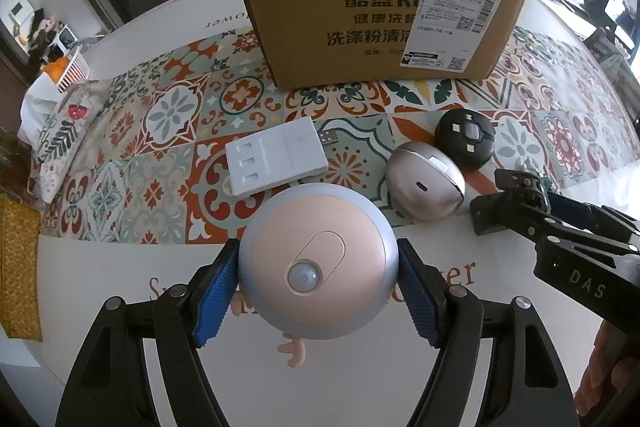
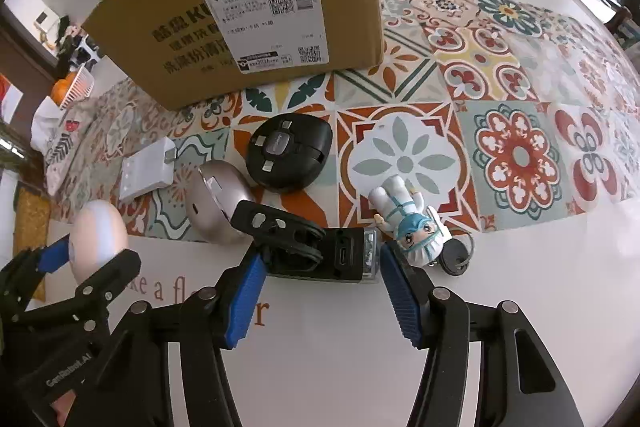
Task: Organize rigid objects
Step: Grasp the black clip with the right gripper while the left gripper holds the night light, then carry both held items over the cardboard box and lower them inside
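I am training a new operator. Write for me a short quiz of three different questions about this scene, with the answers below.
1. True or false: the left gripper is shut on the pink round sensor light.
2. Which object lies between the pads of the right gripper? A) white figurine B) black device with a clip C) round black case
3. Fill in: behind the objects stands a cardboard ____.

Key: 1 true; 2 B, though the right pad does not yet touch it; 3 box.
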A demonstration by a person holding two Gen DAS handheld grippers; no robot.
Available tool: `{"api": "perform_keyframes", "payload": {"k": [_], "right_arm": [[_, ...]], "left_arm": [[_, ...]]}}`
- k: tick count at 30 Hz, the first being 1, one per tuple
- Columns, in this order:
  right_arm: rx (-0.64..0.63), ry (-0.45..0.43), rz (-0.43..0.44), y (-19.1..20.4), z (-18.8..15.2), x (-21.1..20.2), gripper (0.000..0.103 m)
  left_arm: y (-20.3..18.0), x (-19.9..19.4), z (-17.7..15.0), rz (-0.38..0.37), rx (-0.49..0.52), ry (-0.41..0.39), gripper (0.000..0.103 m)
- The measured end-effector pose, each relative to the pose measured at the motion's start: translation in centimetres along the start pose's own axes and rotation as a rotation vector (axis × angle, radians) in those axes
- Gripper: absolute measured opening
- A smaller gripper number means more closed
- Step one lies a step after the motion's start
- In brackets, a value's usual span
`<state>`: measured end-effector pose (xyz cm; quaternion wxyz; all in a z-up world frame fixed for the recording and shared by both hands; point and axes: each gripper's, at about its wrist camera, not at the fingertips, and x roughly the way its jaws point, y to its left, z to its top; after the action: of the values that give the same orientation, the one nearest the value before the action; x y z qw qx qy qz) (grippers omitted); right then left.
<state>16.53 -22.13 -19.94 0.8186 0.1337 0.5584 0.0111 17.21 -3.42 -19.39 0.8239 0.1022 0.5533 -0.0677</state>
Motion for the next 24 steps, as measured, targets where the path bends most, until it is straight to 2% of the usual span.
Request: {"api": "perform_keyframes", "payload": {"k": [11,24], "right_arm": [[-0.021,-0.068,0.021,0.7,0.1,-3.3,0.058],[-0.055,-0.254,0.034,2.4,3.0,-9.4,0.058]], "left_arm": [[-0.1,-2.2,0.7,-0.013,0.0,-0.059,0.075],[0.7,-7.4,4.0,-0.046,-0.005,-0.217,0.075]]}}
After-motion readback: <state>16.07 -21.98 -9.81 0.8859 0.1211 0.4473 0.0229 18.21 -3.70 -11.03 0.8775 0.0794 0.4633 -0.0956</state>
